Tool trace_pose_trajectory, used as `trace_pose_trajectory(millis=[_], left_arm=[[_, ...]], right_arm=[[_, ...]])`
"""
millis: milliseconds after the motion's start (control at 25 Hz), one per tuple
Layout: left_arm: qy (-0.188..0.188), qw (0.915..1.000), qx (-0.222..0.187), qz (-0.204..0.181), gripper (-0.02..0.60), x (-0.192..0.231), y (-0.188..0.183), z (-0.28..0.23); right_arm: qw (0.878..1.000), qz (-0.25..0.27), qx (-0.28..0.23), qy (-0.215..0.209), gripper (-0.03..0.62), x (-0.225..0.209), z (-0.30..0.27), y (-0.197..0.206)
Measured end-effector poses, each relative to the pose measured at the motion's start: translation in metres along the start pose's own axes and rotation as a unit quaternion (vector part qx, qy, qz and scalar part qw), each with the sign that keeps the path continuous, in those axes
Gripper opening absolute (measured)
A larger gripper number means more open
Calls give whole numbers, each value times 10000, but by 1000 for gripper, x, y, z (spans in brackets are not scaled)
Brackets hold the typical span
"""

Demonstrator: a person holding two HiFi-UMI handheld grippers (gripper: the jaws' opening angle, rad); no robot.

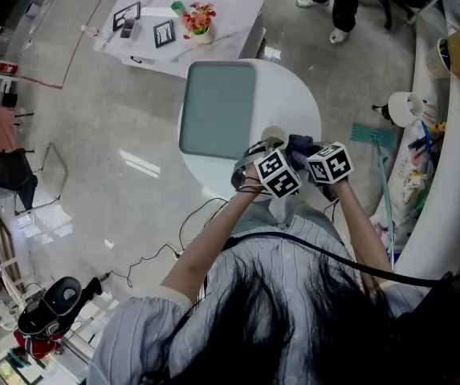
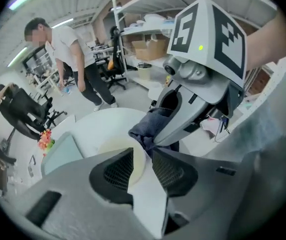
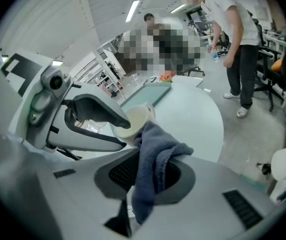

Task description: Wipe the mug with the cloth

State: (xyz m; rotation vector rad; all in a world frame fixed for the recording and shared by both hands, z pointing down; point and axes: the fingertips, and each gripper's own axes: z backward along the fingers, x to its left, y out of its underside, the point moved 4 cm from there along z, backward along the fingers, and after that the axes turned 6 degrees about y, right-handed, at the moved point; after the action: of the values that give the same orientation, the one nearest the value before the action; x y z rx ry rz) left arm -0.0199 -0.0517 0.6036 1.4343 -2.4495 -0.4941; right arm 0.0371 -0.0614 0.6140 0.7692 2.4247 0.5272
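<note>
A cream mug (image 1: 274, 135) sits near the front edge of the round white table (image 1: 294, 95). In the left gripper view the mug's (image 2: 114, 151) rim and wall stand between the jaws of my left gripper (image 2: 142, 156). A little room shows beside the wall, so the pads do not press on it. My right gripper (image 3: 150, 179) is shut on a blue-grey cloth (image 3: 155, 159) that hangs over its jaws. The cloth (image 2: 150, 126) touches the mug's (image 3: 135, 119) rim on the right. Both marker cubes hide the jaws in the head view.
A grey-green mat (image 1: 217, 107) lies on the round table behind the mug. A second table (image 1: 230, 38) farther back holds flowers (image 1: 199, 18) and small picture frames. A person (image 3: 232, 39) stands beyond the table. Cables (image 1: 157, 255) trail on the floor at left.
</note>
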Motion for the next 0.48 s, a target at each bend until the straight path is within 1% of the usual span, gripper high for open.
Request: trace_pose_trajectory(millis=[80,160,240,360,480], left_arm=[[-108,9998,16,163,110,1,5,-5],[-270,9995,100,157,107,3,11,-9],[-369,9991,200,88,80,4,17,-11],[-351,9991,247,-62,64,2,18,-12],[-179,9991,281,-256,48,2,16,-12]], right_arm=[[10000,-10,-7,-2,80,0,-2,-1],[10000,-27,-15,-12,80,-1,-3,-1],[10000,-35,-27,-27,80,-1,-2,-1],[10000,-43,-59,-55,80,0,-1,-1],[9999,-25,-76,-99,80,1,-1,-4]])
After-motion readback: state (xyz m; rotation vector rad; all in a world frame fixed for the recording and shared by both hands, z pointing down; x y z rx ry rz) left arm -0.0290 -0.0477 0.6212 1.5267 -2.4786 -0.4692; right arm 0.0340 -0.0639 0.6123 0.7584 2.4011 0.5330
